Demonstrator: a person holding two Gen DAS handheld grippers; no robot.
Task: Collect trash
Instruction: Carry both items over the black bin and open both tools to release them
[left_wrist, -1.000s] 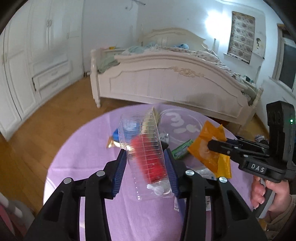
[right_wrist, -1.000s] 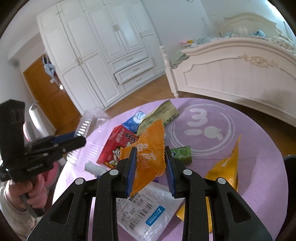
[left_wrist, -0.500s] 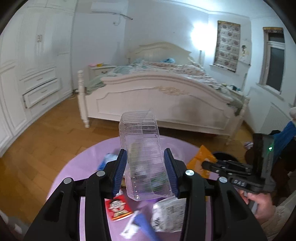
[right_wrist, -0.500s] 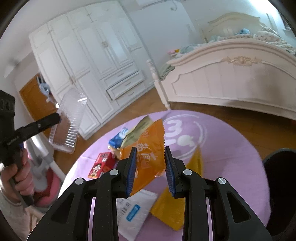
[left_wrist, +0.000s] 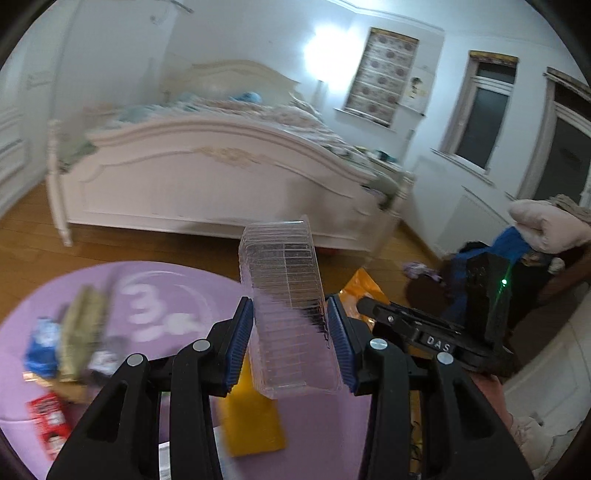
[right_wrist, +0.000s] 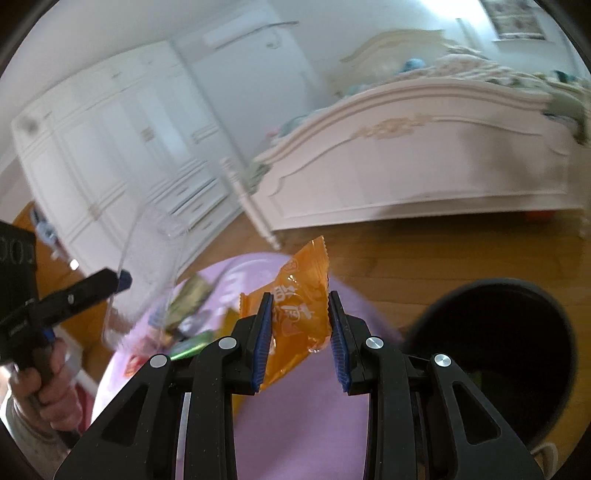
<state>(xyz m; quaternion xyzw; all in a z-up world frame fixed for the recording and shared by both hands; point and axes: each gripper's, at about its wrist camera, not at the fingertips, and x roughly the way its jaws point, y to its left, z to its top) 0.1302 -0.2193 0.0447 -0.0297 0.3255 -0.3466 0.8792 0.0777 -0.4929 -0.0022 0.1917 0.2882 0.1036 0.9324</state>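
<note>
The left tongs (left_wrist: 290, 341) were clamped on a clear ribbed plastic container (left_wrist: 286, 295), held upright above the round purple table (left_wrist: 155, 295). The right tongs (right_wrist: 300, 338) gripped an orange snack wrapper (right_wrist: 299, 314) over the table's edge, beside a black trash bin (right_wrist: 495, 354) on the wooden floor (right_wrist: 424, 251). Blurred wrappers, among them a red packet (left_wrist: 50, 419) and a yellow pouch (left_wrist: 251, 417), lay on the table. A white bed (left_wrist: 221, 173) stood beyond.

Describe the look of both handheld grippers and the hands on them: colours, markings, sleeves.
Left gripper and right gripper are matte black plastic with silver screws and ribbed blue jaw pads. The right one's body bears white "DAS" lettering and a green light. Bare hands grip the handles; light sleeve cuffs show.
</note>
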